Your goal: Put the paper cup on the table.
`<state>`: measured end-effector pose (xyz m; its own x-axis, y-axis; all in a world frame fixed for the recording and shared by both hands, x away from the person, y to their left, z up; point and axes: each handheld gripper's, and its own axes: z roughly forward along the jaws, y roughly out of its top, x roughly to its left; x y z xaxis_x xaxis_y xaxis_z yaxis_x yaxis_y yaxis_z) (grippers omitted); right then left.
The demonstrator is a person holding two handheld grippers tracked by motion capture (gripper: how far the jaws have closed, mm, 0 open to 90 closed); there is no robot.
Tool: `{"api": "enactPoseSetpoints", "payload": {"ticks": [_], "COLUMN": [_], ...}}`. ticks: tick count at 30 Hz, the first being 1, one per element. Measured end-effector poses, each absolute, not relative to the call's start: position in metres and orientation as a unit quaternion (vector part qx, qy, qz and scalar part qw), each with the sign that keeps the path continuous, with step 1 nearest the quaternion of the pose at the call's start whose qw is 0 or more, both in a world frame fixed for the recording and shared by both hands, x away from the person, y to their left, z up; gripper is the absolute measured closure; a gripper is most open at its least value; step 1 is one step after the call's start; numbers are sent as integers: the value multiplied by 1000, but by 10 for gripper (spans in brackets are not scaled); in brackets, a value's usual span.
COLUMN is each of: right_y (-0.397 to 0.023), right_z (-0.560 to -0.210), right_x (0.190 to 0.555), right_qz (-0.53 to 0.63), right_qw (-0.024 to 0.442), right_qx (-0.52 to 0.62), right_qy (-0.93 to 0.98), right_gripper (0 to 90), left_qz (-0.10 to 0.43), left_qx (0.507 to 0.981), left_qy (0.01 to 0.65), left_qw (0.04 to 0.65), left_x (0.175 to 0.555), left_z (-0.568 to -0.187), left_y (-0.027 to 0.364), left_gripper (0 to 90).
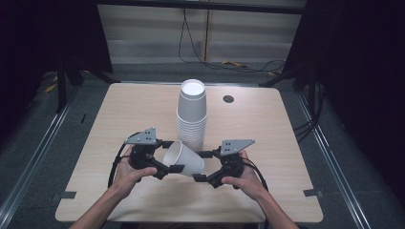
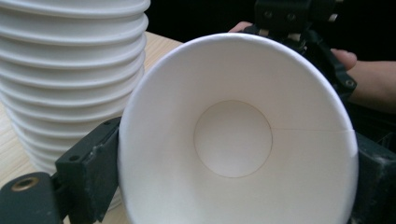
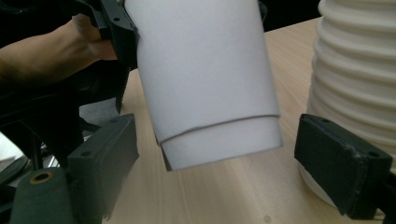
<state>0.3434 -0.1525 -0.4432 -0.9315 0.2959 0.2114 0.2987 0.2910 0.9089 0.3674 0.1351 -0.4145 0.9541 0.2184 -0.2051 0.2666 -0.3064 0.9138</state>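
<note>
- The white paper cup (image 1: 183,160) lies on its side in the air just above the table, held near its rim; its long axis runs roughly left to right across the person's front, mouth toward the left gripper and closed base toward the right one; in the right gripper view a second cup's bottom edge appears to peek out below the outer wall, so it may be two nested cups (image 3: 210,79), though I cannot be sure.
- The left gripper (image 1: 165,160) is clamped on the cup at the rim; in the left gripper view its black jaws press the wall on either side of the open mouth (image 2: 233,140).
- The right gripper (image 1: 203,166) stands with jaws spread, one on each side of the cup's base and touching neither; the base sits between and just ahead of its pads (image 3: 343,163), so this gripper is the nearer one to the base end.
- My judgement: the coming move is for the right gripper to close on the base along that same axis.
- The tall stack of white paper cups (image 1: 192,117) stands upside down just behind the held cup, close to it.
- The pale wooden table (image 1: 124,109) carries the stack; a small dark round grommet (image 1: 228,99) sits well apart toward the far right.
</note>
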Motion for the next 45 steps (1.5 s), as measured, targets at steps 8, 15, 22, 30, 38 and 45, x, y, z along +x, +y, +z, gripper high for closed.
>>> {"api": "enactPoseSetpoints", "payload": {"ticks": [8,15,22,30,38,45], "right_y": [-161,-169,-184,-196,-201,-206], "right_z": [-440,-439,-439,-438,-442,-449], "right_x": [343,347,349,348,338,326], "right_qz": [-574,-567,-570,-548,-532,-528], "right_qw": [-19,-44,-83,-150,-178,-179], "right_qx": [-207,-237,-290,-324,-341,-352], "right_qy": [-792,-788,-765,-756,-754,-752], "right_gripper": [132,133,133,132,133,134], "left_qz": [-14,-9,3,31,47,67], "left_qx": [820,829,841,848,851,853], "left_qy": [149,158,166,184,211,227], "left_qw": [553,537,515,496,478,466], "left_x": [369,370,367,377,385,394], "left_z": [-412,-414,-415,-410,-414,-414], "left_y": [140,144,155,175,188,196], "left_gripper": [89,86,87,86,83,82]}}
